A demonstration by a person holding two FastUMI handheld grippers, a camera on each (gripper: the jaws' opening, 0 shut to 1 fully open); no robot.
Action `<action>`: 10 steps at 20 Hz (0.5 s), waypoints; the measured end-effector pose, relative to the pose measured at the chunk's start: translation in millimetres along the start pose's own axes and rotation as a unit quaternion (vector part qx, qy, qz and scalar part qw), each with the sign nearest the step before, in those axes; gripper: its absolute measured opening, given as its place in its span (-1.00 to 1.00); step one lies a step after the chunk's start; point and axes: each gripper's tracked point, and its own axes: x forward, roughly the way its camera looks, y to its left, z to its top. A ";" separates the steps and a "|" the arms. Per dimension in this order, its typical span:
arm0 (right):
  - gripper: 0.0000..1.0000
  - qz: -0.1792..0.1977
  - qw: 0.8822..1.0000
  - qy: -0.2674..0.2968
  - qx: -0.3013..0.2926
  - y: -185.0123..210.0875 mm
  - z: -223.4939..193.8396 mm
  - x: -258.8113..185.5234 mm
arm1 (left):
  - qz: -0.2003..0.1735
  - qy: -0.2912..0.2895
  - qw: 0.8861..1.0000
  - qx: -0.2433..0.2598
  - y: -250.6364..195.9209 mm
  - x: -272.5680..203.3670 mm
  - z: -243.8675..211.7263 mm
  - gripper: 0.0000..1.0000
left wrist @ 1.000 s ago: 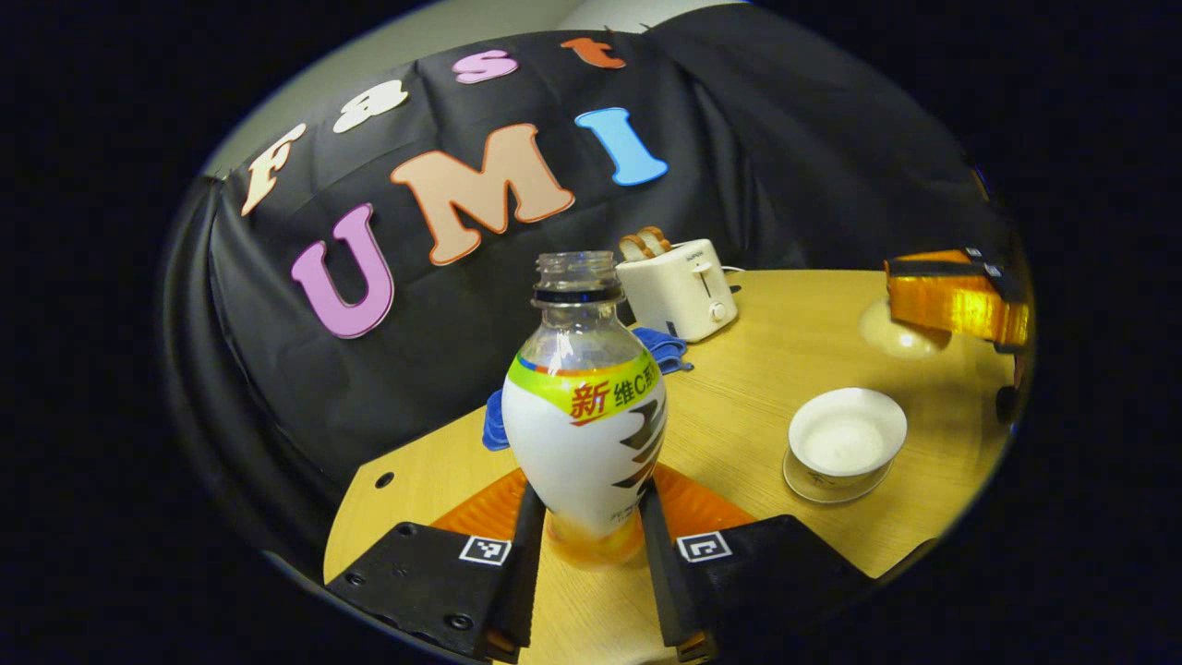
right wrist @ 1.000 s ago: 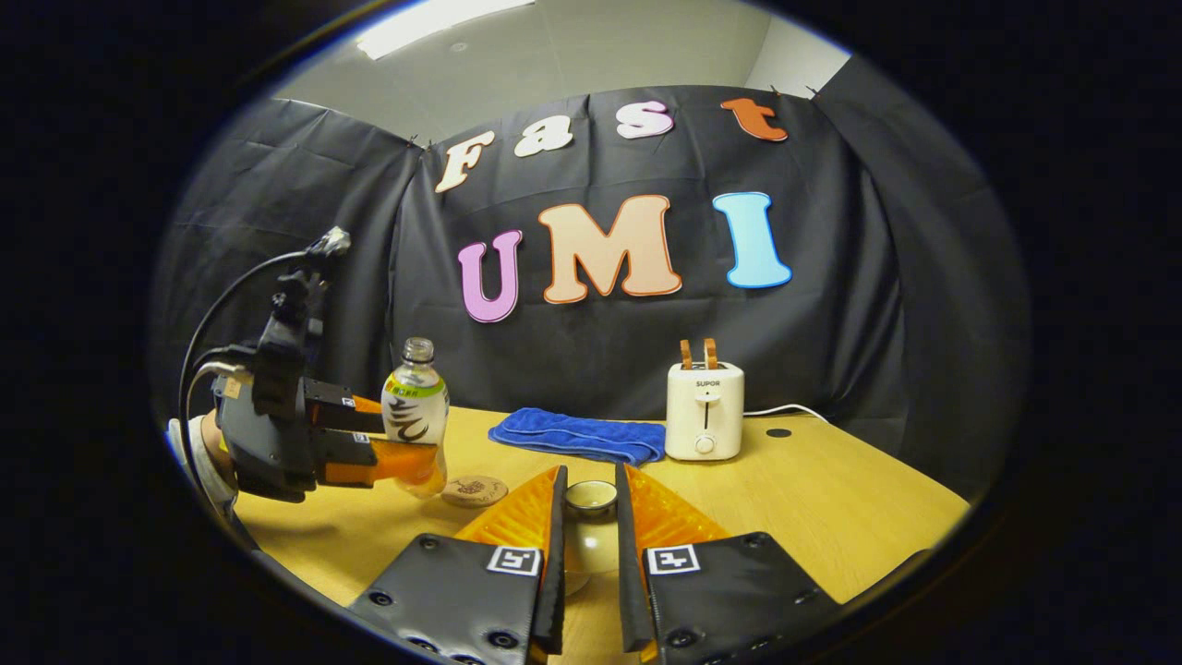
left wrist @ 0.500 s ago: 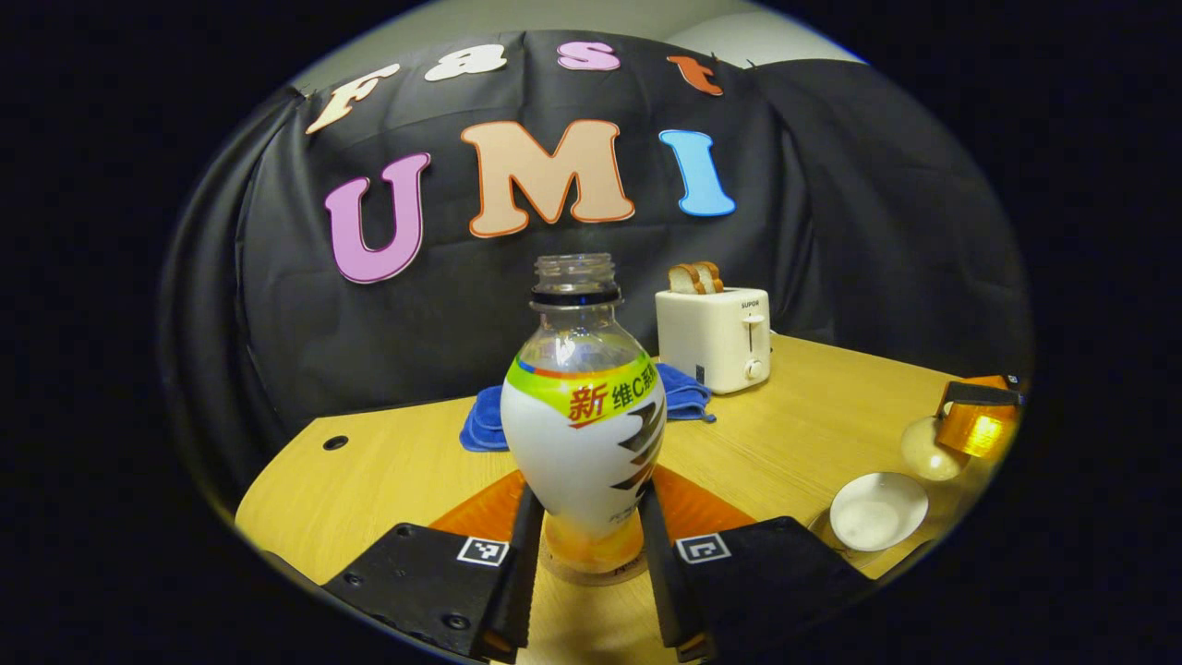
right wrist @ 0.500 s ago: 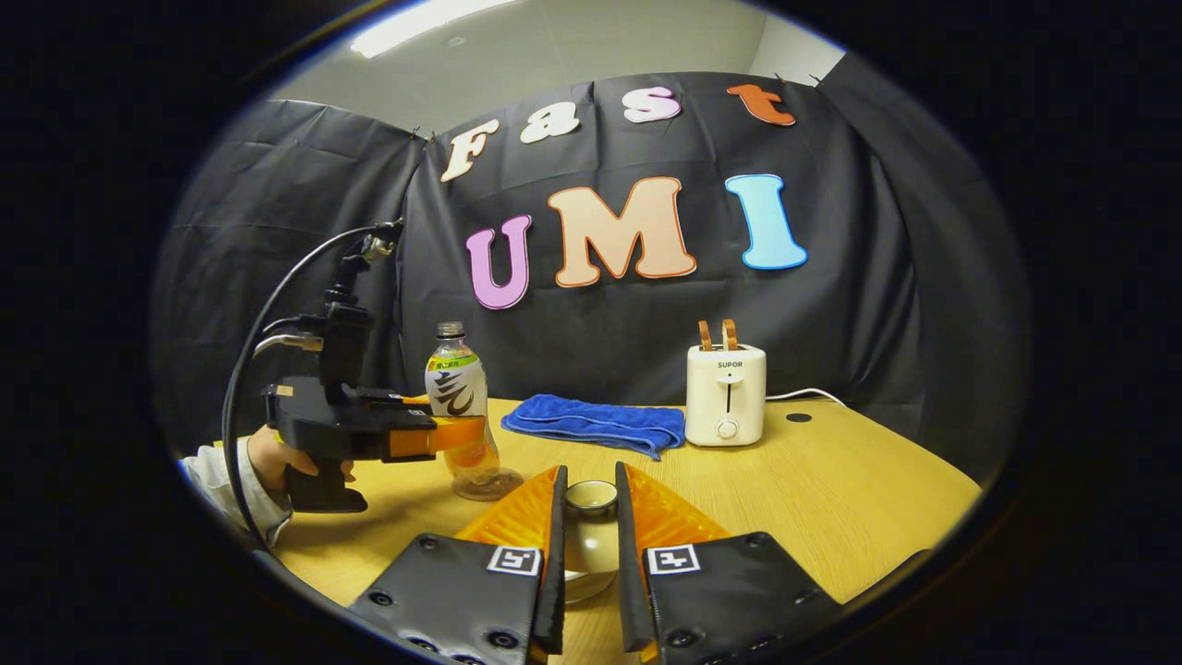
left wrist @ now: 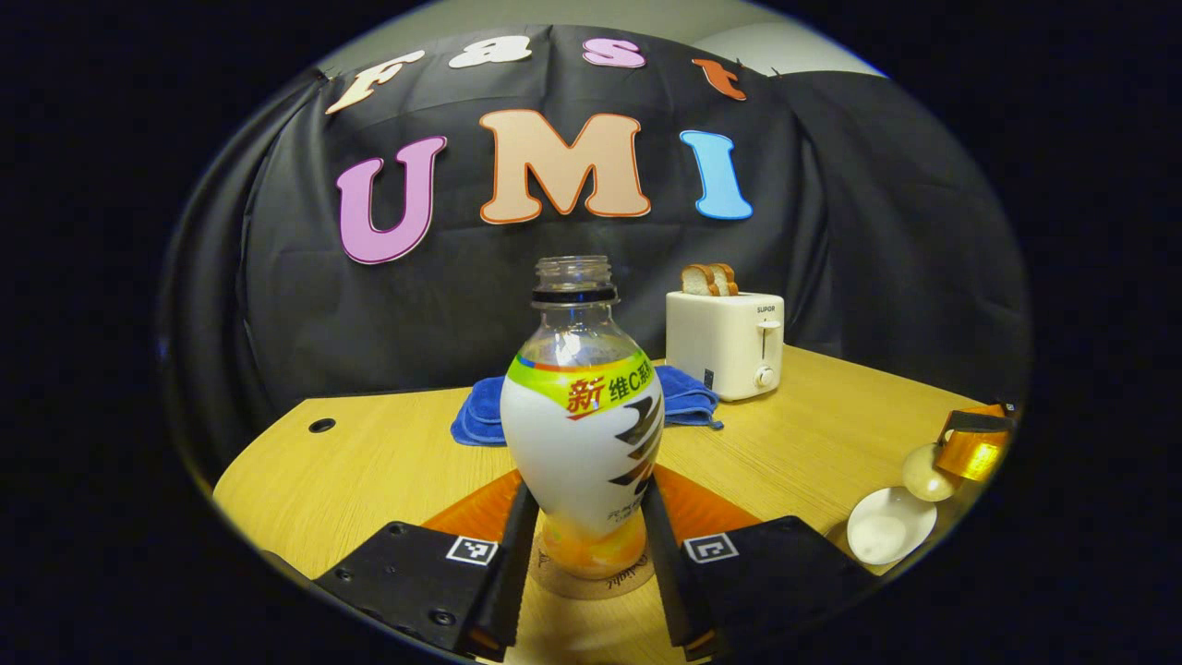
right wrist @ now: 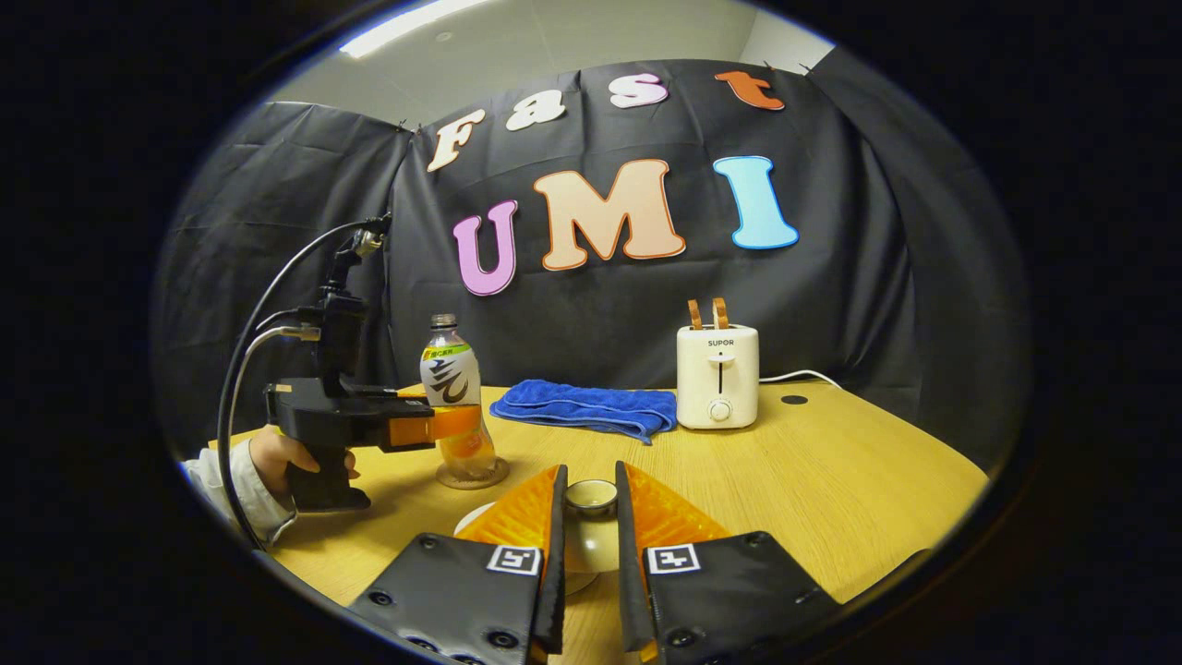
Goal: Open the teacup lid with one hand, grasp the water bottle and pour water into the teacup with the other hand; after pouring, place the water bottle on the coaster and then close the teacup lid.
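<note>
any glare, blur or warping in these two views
Left gripper view: sharp, bottle crisp, small highlights on its clear shoulder; fisheye bends the table edge. Right gripper view: ceiling light blown out at top, lid between its fingers in focus, table rim curved.

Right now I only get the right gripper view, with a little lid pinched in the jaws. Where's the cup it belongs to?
Observer: In the left gripper view the teacup sits uncovered on the table, its inside pale white, with the lid held close beside its rim.
Operator: And that bottle far off, is it really gripped or just standing there?
Observer: Both. On the left gripper the two jaws press the bottle low on its body from either side, while its base rests on the coaster.
Operator: Does it have a cap on?
Observer: No, the clear neck is open at the top, with just a dark ring below the thread.
</note>
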 end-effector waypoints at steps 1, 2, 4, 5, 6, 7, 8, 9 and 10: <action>-0.45 0.000 1.000 -0.002 -0.001 0.2 1.0 -0.2 | 0.002 0.001 1.000 0.002 1.6 1.8 -1.4 0.21; -0.50 -0.001 1.000 -0.002 -0.002 -0.5 1.0 0.0 | 0.004 0.002 1.000 0.003 2.5 1.9 -1.2 0.24; -0.45 0.000 1.000 -0.001 0.001 -1.8 1.2 0.3 | 0.006 0.007 1.000 0.000 2.6 2.1 -4.7 0.28; -0.45 0.000 1.000 -0.001 0.003 -1.6 1.6 0.2 | 0.006 0.011 1.000 -0.001 2.6 2.8 -8.9 0.30; -0.45 0.001 1.000 -0.001 0.004 -0.8 1.7 0.5 | 0.008 0.014 1.000 -0.004 2.8 3.0 -10.7 0.30; -0.44 0.002 1.000 -0.001 0.004 0.0 1.9 -0.7 | 0.008 0.017 1.000 -0.005 3.3 3.5 -12.4 0.29; -0.40 0.003 1.000 -0.001 0.004 0.4 1.8 -0.7 | 0.009 0.018 1.000 -0.006 3.5 2.7 -12.9 0.31; -0.45 0.005 1.000 -0.001 0.003 1.5 1.3 -0.9 | 0.012 0.018 1.000 -0.006 4.8 2.4 -12.9 0.33; -0.41 0.007 1.000 -0.001 0.003 3.2 1.0 -0.6 | 0.012 0.017 1.000 -0.007 5.1 2.3 -13.0 0.36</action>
